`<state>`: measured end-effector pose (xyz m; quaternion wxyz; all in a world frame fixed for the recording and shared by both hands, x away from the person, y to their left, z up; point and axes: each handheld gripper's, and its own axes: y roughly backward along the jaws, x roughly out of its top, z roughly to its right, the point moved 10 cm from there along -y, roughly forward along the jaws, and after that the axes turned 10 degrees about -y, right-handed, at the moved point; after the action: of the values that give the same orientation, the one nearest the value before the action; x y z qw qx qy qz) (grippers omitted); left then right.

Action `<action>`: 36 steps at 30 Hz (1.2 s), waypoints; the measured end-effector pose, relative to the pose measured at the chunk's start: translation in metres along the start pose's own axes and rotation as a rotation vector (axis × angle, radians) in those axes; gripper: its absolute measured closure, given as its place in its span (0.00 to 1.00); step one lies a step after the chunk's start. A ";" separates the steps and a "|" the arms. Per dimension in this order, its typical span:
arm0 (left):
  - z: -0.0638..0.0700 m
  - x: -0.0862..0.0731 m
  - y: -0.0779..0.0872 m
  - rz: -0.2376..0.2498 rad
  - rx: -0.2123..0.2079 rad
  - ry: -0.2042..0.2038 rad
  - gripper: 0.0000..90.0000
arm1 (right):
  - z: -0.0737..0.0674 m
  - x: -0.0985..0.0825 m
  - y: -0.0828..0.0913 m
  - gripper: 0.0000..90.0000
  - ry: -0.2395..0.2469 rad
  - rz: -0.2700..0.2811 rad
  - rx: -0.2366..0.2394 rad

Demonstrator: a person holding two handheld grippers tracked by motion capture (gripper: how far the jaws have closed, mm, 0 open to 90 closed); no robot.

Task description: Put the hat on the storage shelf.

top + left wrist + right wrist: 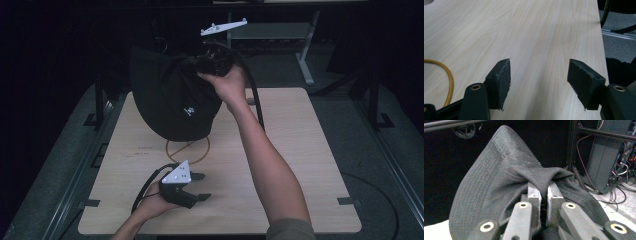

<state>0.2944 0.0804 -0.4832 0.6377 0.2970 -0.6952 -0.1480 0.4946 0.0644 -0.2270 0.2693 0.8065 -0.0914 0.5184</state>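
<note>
A black cloth hat [172, 97] with a small white logo hangs above the far part of the wooden table [300, 165]. My right gripper [212, 62] is raised at the back and is shut on a pinched fold of the hat [506, 177], its jaws [544, 206] nearly together with cloth between them. My left gripper [200, 186] rests low near the table's front edge, open, with nothing between its fingertips [539, 85]. A yellow ring [187, 149] lies on the table below the hat; part of the ring [447, 80] also curves past the left jaw.
A grey desk frame [280, 32] stands behind the table. Dark floor and rails run along both sides. In the right gripper view, shelving with cables [614, 165] stands at the right. Bare tabletop lies right of my right forearm [270, 165].
</note>
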 end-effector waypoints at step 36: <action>0.008 0.003 -0.007 0.004 -0.022 -0.008 0.39 | -0.012 -0.010 -0.040 0.68 0.100 -0.228 -0.156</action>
<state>0.2883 0.0718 -0.4856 0.6384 0.2879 -0.6967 -0.1556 0.4974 0.1030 -0.2459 0.3924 0.7614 -0.0257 0.5154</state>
